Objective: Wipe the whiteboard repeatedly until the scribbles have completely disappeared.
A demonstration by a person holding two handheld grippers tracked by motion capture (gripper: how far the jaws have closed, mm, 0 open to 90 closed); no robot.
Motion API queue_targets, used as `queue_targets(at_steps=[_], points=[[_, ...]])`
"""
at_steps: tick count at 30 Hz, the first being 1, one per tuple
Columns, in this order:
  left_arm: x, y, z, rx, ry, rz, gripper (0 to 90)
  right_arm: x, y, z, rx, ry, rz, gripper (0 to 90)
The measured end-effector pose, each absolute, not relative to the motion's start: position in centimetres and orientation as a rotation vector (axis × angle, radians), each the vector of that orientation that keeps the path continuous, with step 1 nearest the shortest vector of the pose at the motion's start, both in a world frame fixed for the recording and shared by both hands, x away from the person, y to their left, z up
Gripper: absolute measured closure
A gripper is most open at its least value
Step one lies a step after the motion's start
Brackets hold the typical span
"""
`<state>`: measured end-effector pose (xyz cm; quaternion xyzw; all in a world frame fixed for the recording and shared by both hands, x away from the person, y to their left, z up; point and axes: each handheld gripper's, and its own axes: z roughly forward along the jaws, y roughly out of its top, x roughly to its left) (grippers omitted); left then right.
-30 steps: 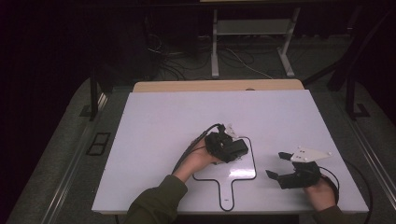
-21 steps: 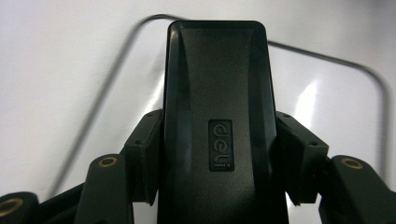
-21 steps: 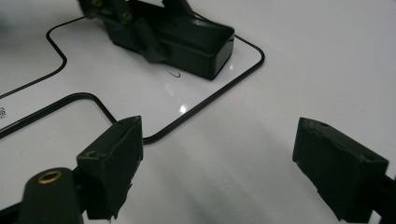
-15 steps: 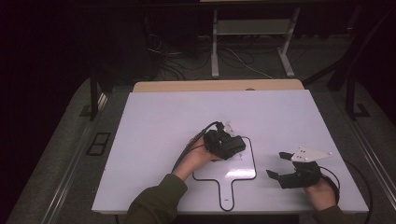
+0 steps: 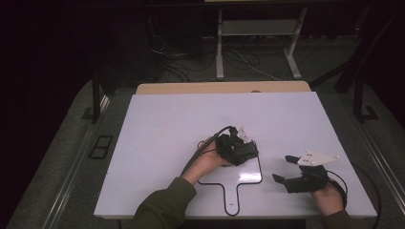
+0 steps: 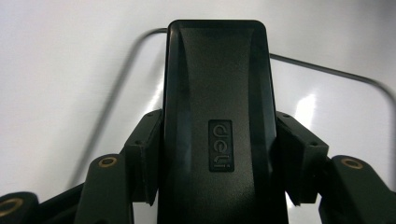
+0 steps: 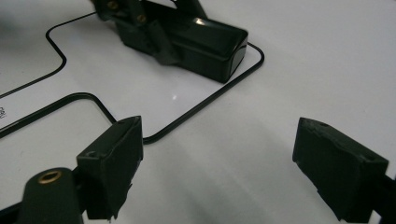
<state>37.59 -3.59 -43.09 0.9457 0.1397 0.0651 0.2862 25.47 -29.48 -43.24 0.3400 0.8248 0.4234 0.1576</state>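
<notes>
Dark room around, with cables (image 5: 174,57) and a pale metal stand (image 5: 258,43) on the floor beyond the far edge of the white table (image 5: 157,133). Printed on the white top, near the front edge: a thin black outline (image 5: 237,183), a rounded square with a short stem running toward the person.

Black power brick (image 6: 215,116), smooth, with a small embossed logo, clamped between the jaws of the left gripper (image 5: 237,149). Pads pressing on both long sides of it, as seen in the left gripper view, the brick's rounded end reaching out past the fingertips. Sits at the upper part of the outline, its far end just over the line near the outline's corner in the right gripper view (image 7: 205,44). Whether resting on the table or held just above it: cannot tell. Left hand (image 5: 206,162) wrapped around the gripper's body, green sleeve (image 5: 165,207) entering from the bottom, cable trailing back along the forearm.

Right gripper (image 5: 284,168) off to the right of the outline, near the table's front right corner, well apart from the brick. Jaws spread wide, nothing between them but bare white table. One fingertip (image 7: 112,161) just beside the outline's corner in the right gripper view, the other (image 7: 336,165) over plain surface. Grey three-cornered plate on top, right hand (image 5: 328,198) behind it at the bottom edge.
</notes>
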Motion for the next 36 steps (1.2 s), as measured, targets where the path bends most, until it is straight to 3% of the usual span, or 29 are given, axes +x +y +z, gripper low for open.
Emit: queue_targets(at_steps=[8, 16, 28, 36], points=[[38.1, -3.8, -43.2, 2.509, 0.407, 0.121, 39.4, 25.6, -29.7, -43.3, 0.976, 2.354, 1.212, 15.0], [36.2, -5.4, -43.0, 2.557, 0.255, 0.075, 39.3, 25.5, -29.6, -43.3, 0.969, 2.357, 1.210, 14.9], [39.9, -1.6, -43.1, 2.516, 0.454, 0.147, 39.3, 25.5, -29.7, -43.3, 0.971, 2.357, 1.213, 14.9], [38.8, -2.9, -43.0, 2.539, 0.368, 0.103, 39.3, 25.5, -29.5, -43.3, 0.969, 2.362, 1.211, 15.0]])
